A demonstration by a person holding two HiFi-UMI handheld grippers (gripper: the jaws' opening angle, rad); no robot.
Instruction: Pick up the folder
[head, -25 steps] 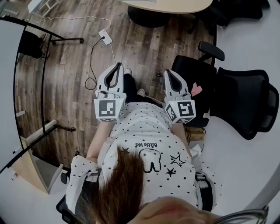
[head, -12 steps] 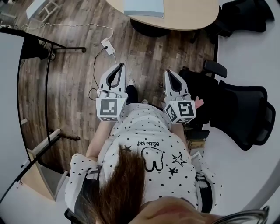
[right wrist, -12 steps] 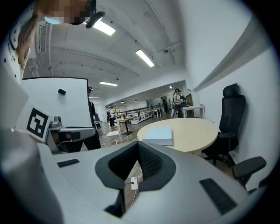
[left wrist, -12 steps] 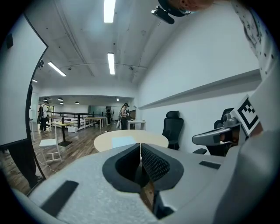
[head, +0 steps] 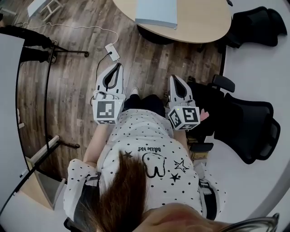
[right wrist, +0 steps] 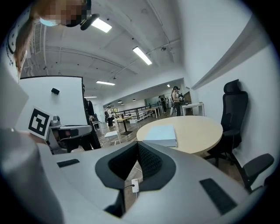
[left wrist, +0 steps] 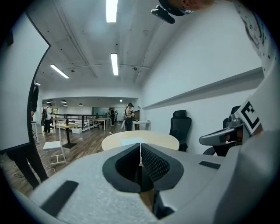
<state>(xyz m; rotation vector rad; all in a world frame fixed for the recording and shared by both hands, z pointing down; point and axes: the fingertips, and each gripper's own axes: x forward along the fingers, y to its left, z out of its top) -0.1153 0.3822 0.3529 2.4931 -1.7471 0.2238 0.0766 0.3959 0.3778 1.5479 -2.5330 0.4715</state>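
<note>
The folder is pale blue and lies flat on a round wooden table at the top of the head view. My left gripper and right gripper are held side by side over the wooden floor, well short of the table, both shut and empty. In the right gripper view the folder lies on the near left part of the table, beyond the shut jaws of the right gripper. The left gripper view shows the folder as a pale patch past the shut left gripper.
Black office chairs stand to the right, and one more chair is beside the table. A white power strip with its cable lies on the floor ahead of the left gripper. A black-legged stand is at the left. People stand far off in the room.
Both grippers have moved forward over the floor toward the table. The table and folder have come further into the top of the head view. The jaws stayed shut.
</note>
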